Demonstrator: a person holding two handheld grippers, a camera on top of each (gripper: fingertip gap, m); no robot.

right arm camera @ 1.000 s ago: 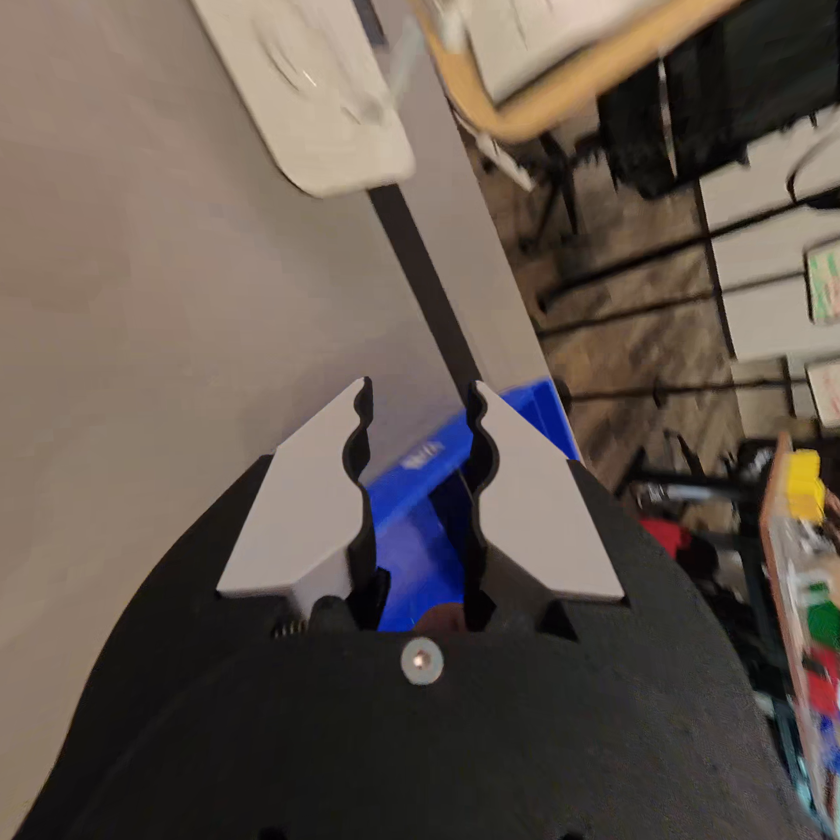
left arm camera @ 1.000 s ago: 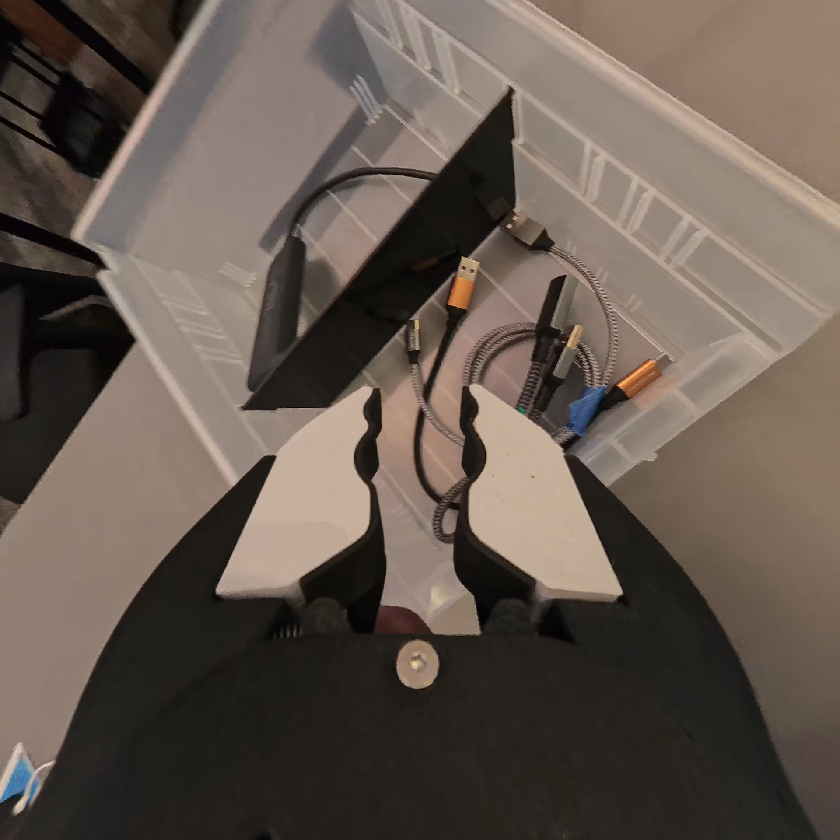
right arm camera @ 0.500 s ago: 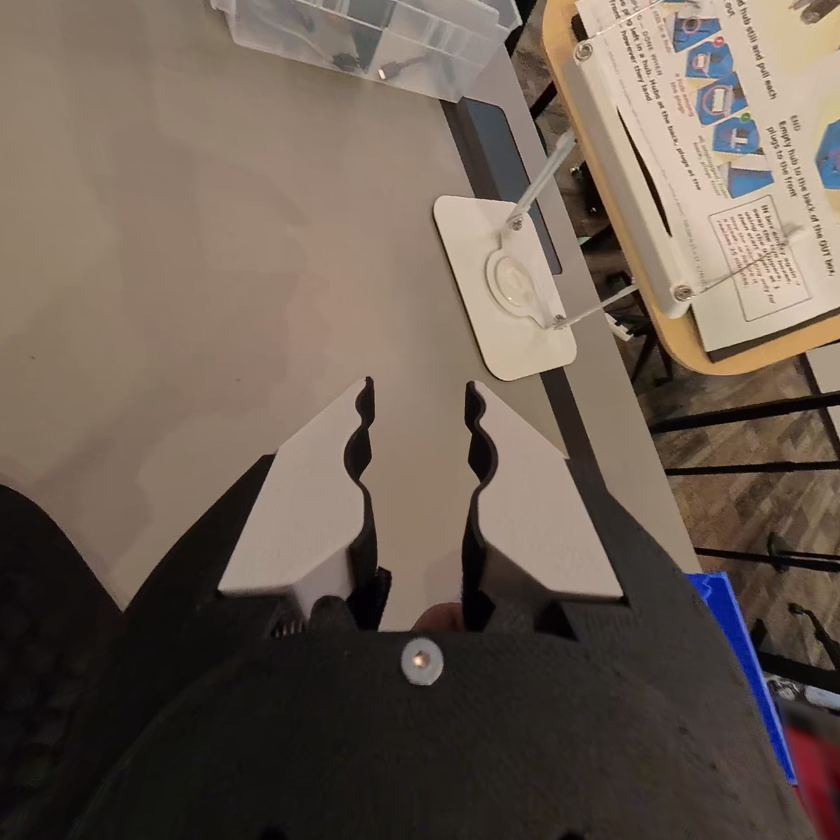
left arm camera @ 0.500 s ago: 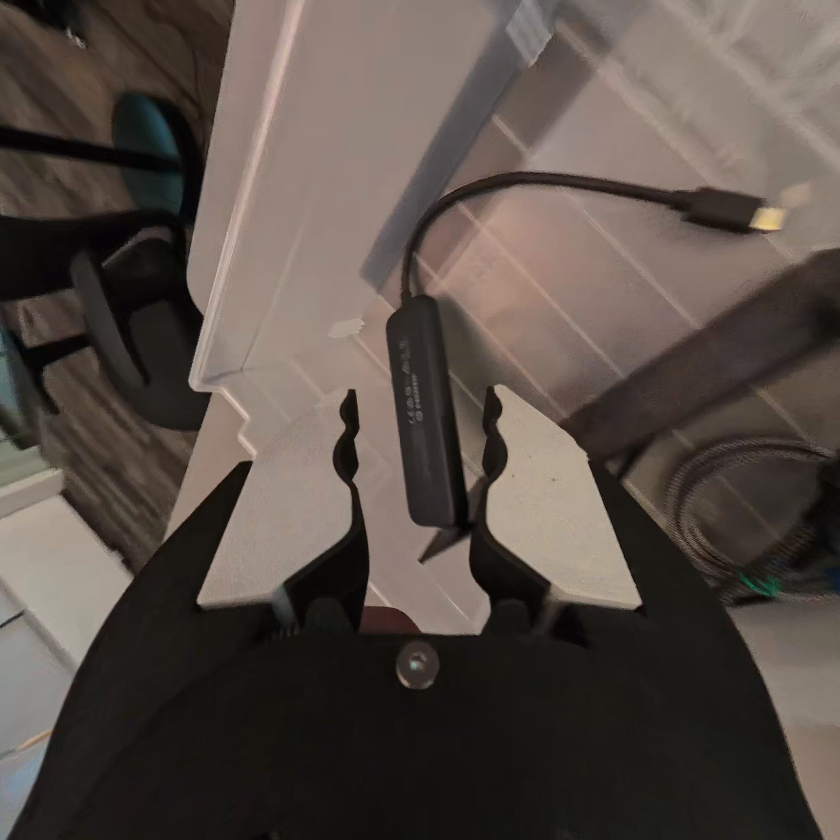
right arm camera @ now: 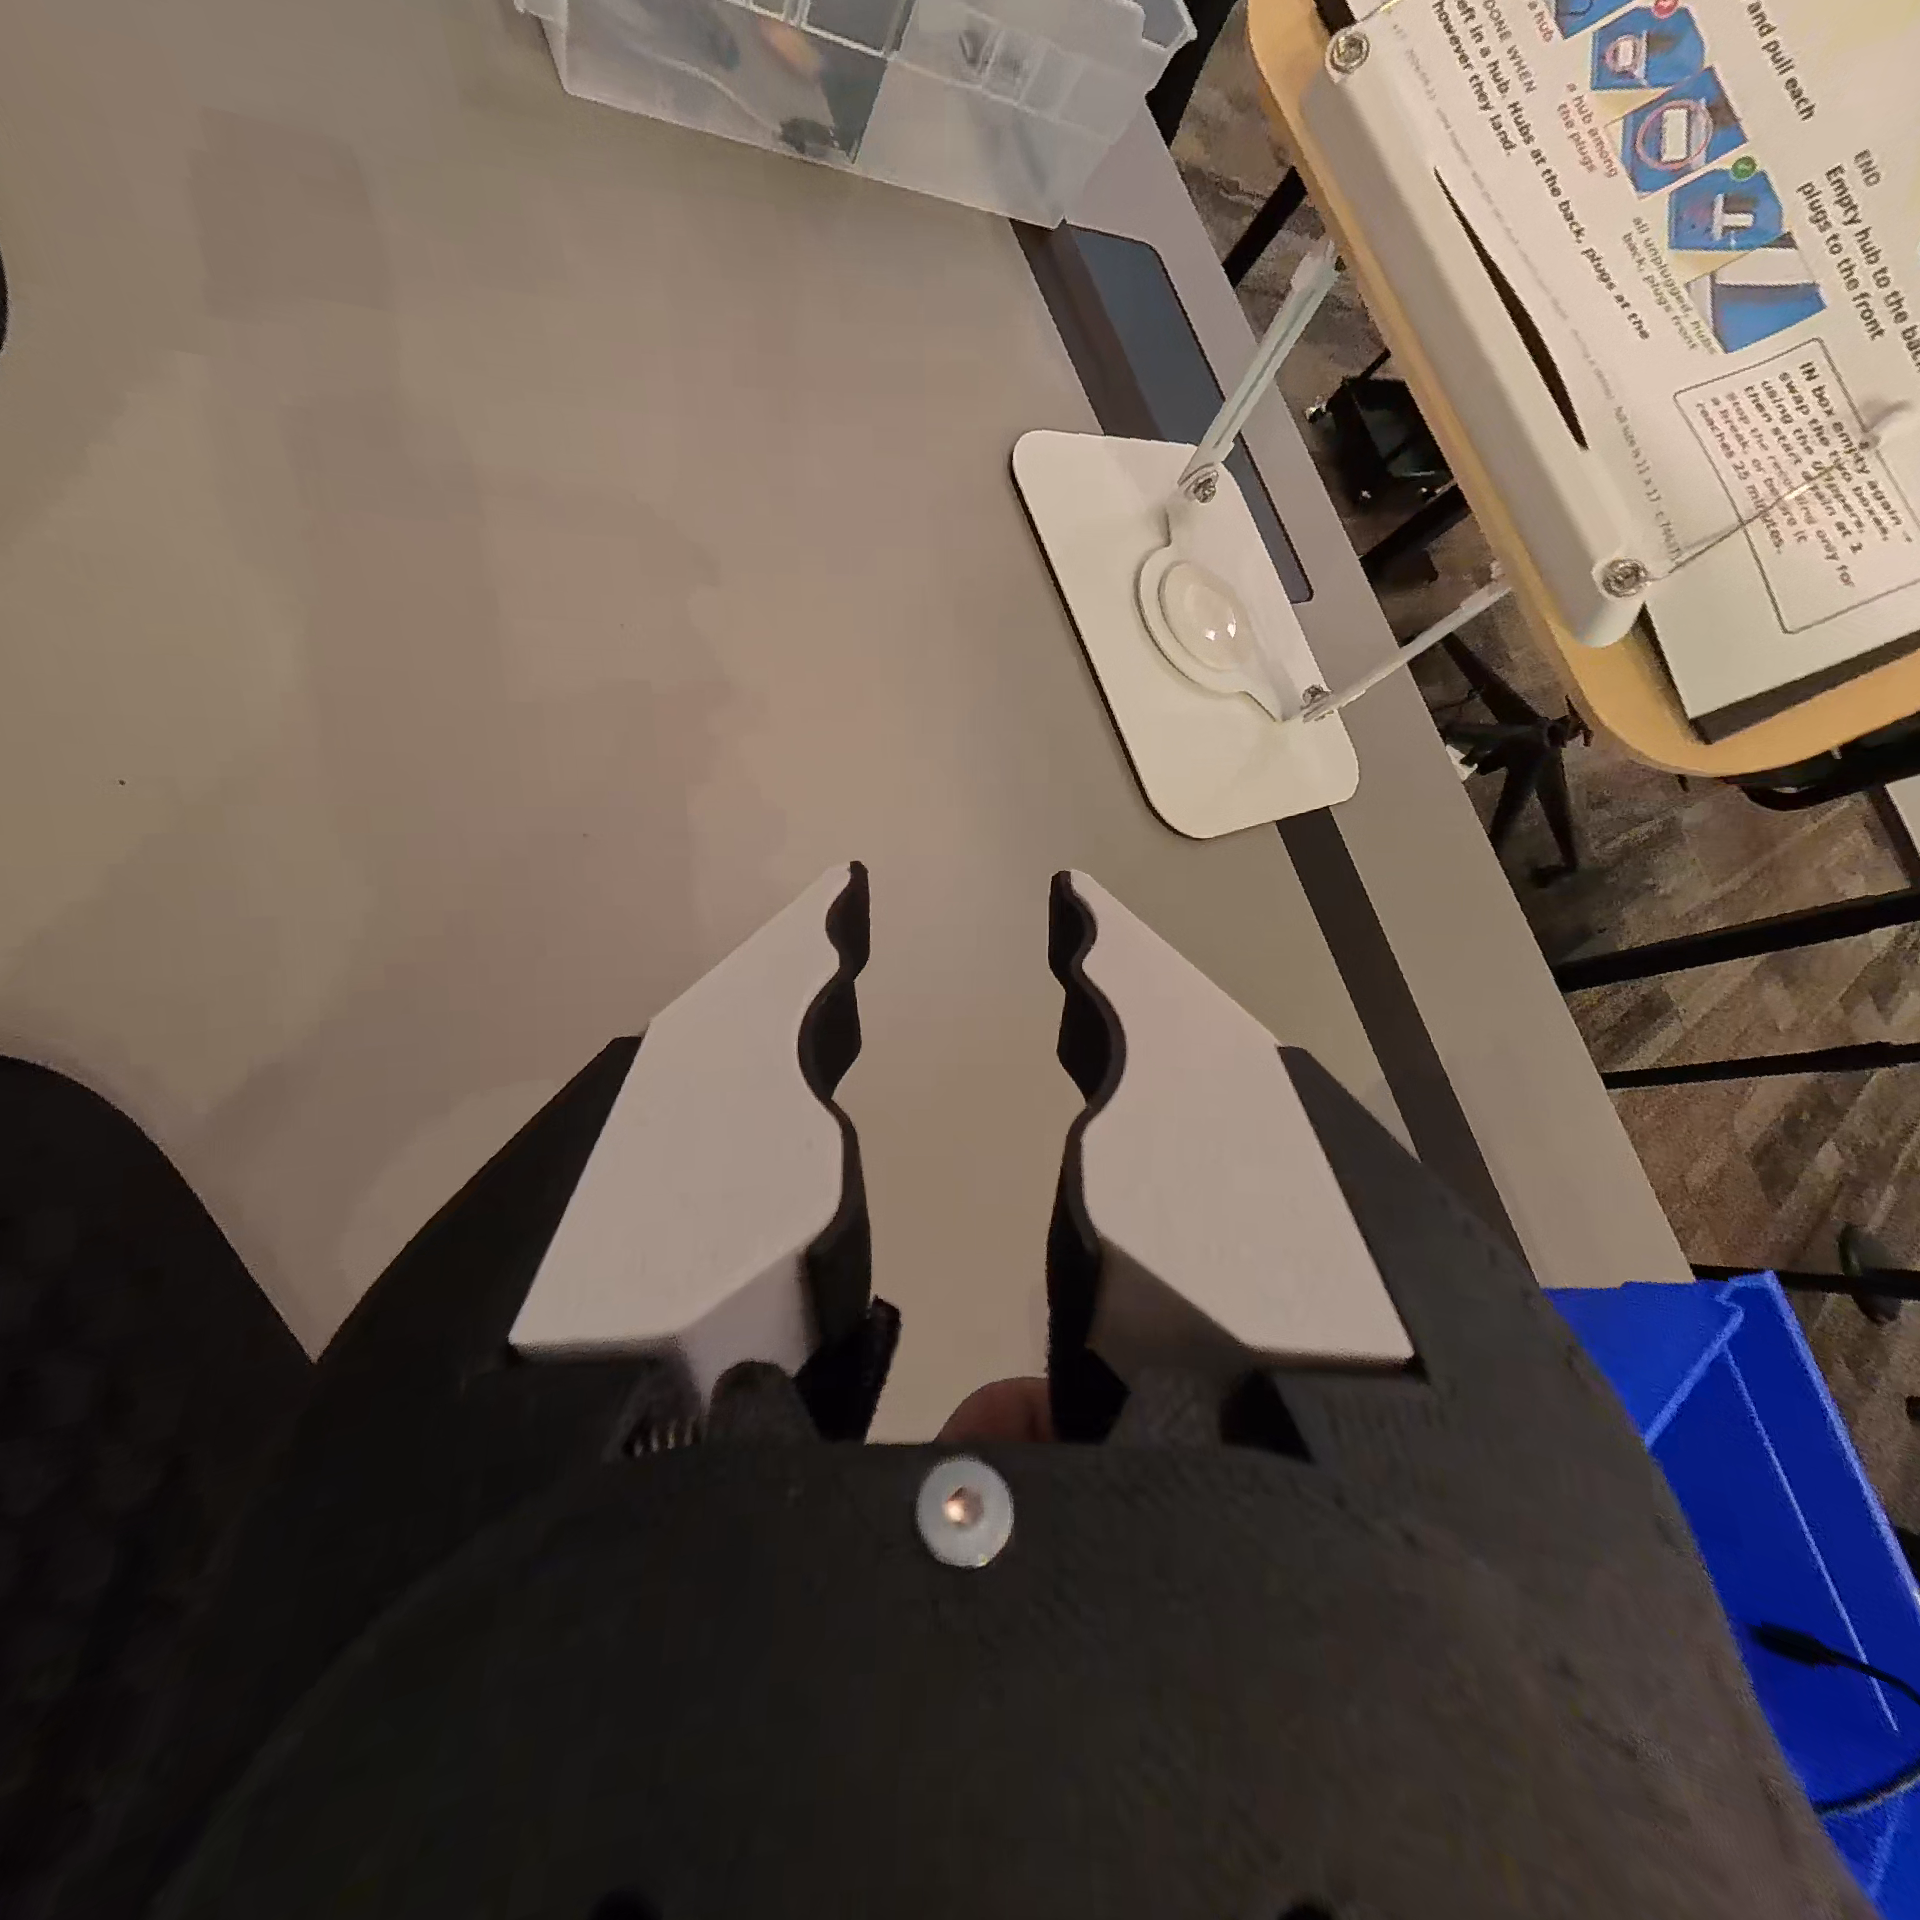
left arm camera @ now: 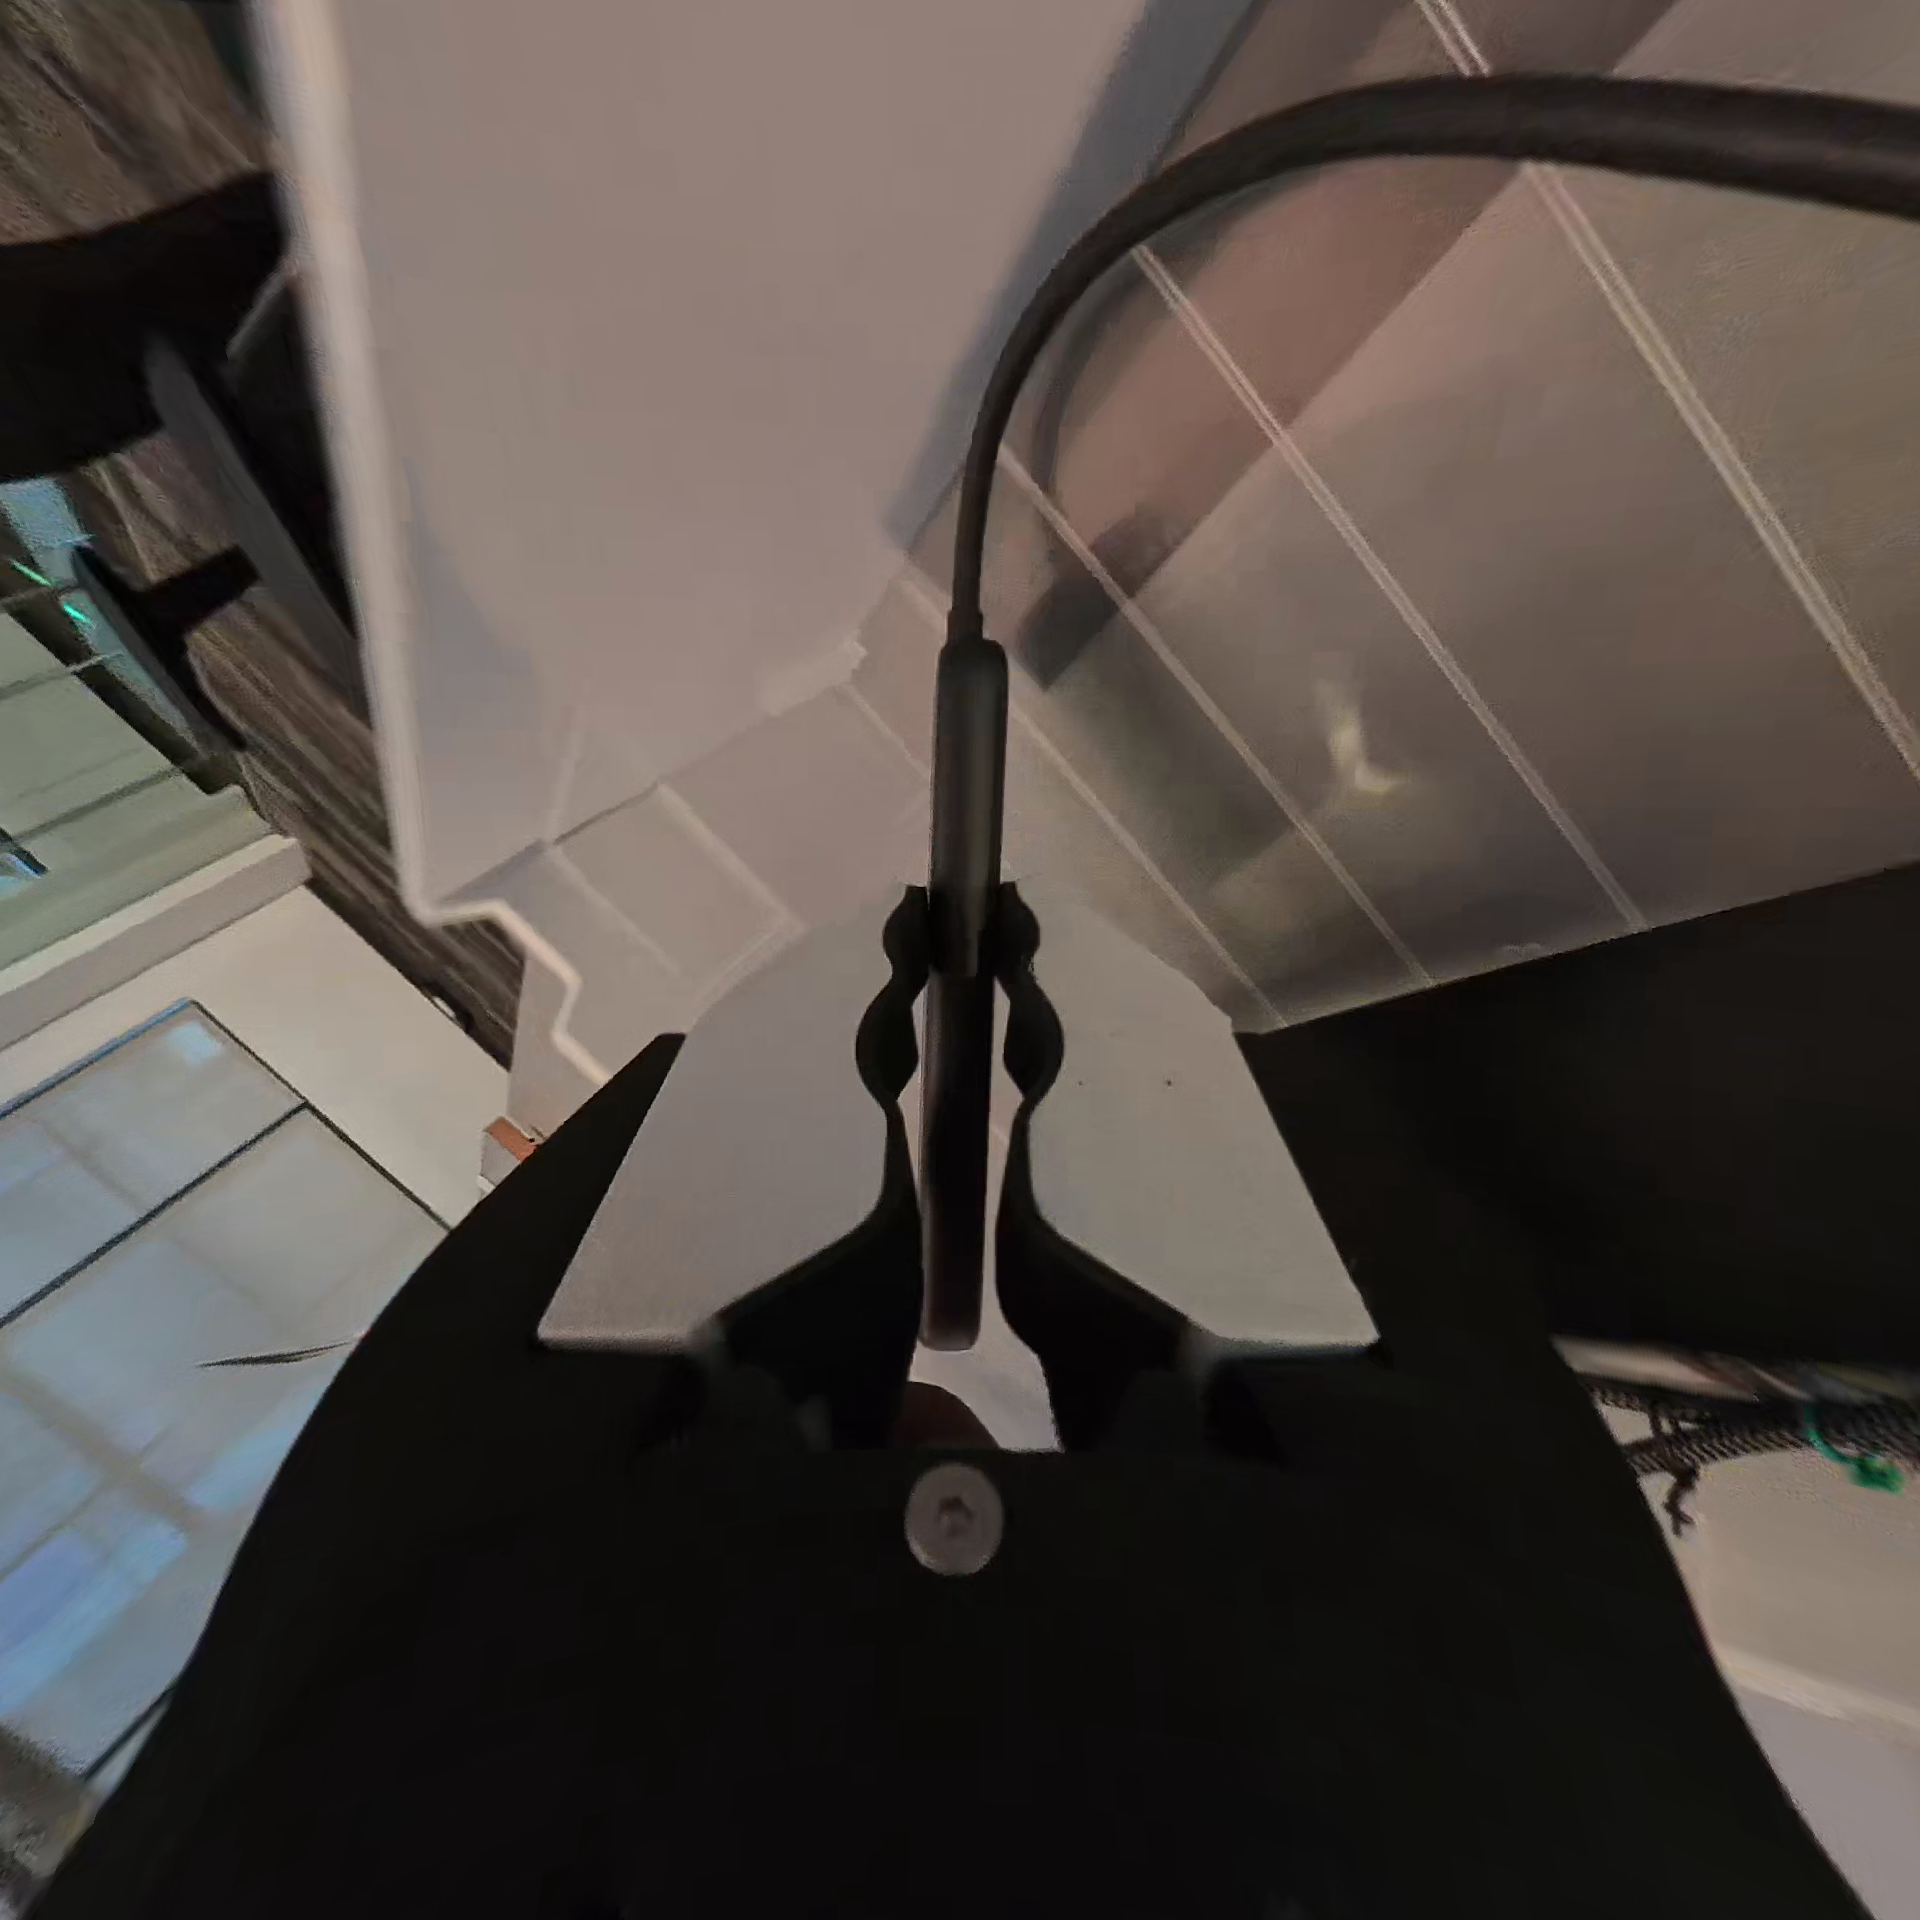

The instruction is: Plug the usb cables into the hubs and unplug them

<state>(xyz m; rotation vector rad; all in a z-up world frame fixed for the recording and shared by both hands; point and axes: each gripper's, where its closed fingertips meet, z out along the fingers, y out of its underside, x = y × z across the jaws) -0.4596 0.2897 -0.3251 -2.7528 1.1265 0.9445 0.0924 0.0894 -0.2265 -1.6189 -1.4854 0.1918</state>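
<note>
In the left wrist view my left gripper [left arm camera: 961, 914] is shut on a slim black USB hub [left arm camera: 964, 790], held edge-on between the pads inside a clear plastic bin [left arm camera: 582, 436]. The hub's black cable [left arm camera: 1299, 135] curves up and off to the right. A black divider [left arm camera: 1621, 1122] splits the bin; braided cables [left arm camera: 1766, 1439] lie beyond it at the right edge. In the right wrist view my right gripper [right arm camera: 954, 883] is open and empty over the bare grey table [right arm camera: 520, 623].
A second clear bin [right arm camera: 862, 94] with small parts stands at the table's far edge. A white stand base [right arm camera: 1184, 644] holds an instruction sheet on a wooden board [right arm camera: 1621, 312] by the right edge. A blue bin [right arm camera: 1756, 1507] sits below the table. One gripper's finger ends stand about 60 cm off the other's.
My left gripper swung from the cables to the hub, moved in and closed on it. My right gripper turned from the blue bin and floor to over the table, still open.
</note>
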